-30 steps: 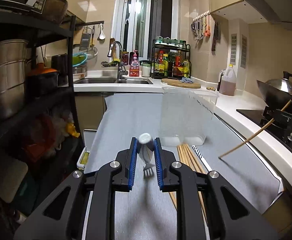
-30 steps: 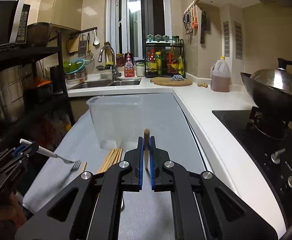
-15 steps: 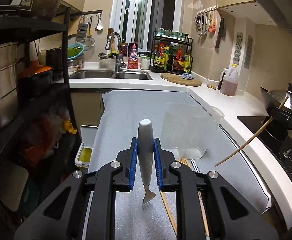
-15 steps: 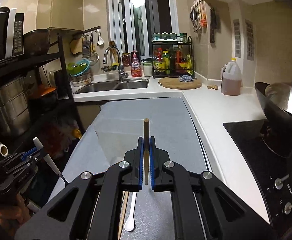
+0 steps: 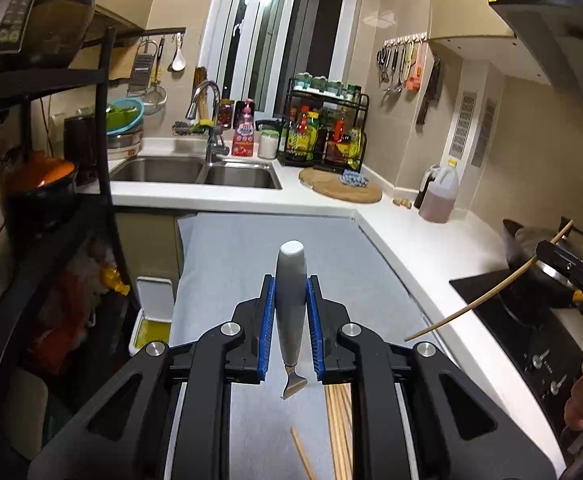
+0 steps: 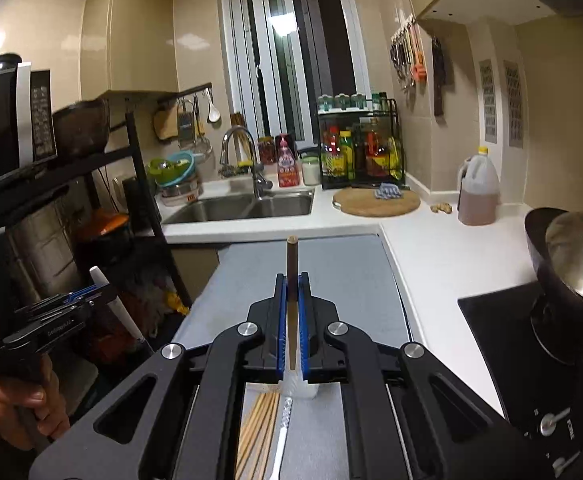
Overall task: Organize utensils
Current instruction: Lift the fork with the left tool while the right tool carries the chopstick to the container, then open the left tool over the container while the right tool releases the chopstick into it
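Observation:
My left gripper [image 5: 290,300] is shut on a white-handled fork [image 5: 290,280]. The handle stands upright between the blue pads and the tines [image 5: 292,388] hang below, above the grey mat [image 5: 251,248]. My right gripper [image 6: 291,300] is shut on a single wooden chopstick [image 6: 291,276], held upright. That chopstick [image 5: 487,296] also shows slanting at the right of the left wrist view. A bundle of chopsticks [image 6: 259,428] and a white utensil [image 6: 282,432] lie on the mat below the right gripper. Loose chopsticks [image 5: 337,428] lie under the left gripper. The clear container's base [image 6: 303,390] just peeks under the right jaws.
A black shelf rack [image 5: 51,208] with pots stands left of the mat. The sink [image 5: 195,170], a spice rack [image 5: 323,132] and a cutting board [image 5: 339,186] line the back counter. A wok [image 6: 571,264] sits on the stove at right, an oil jug [image 6: 477,192] beyond.
Both grippers rose well above the mat with their utensils. The fork swung from lying forward to hanging tines-down. The clear container dropped out of the left view and almost out of the right.

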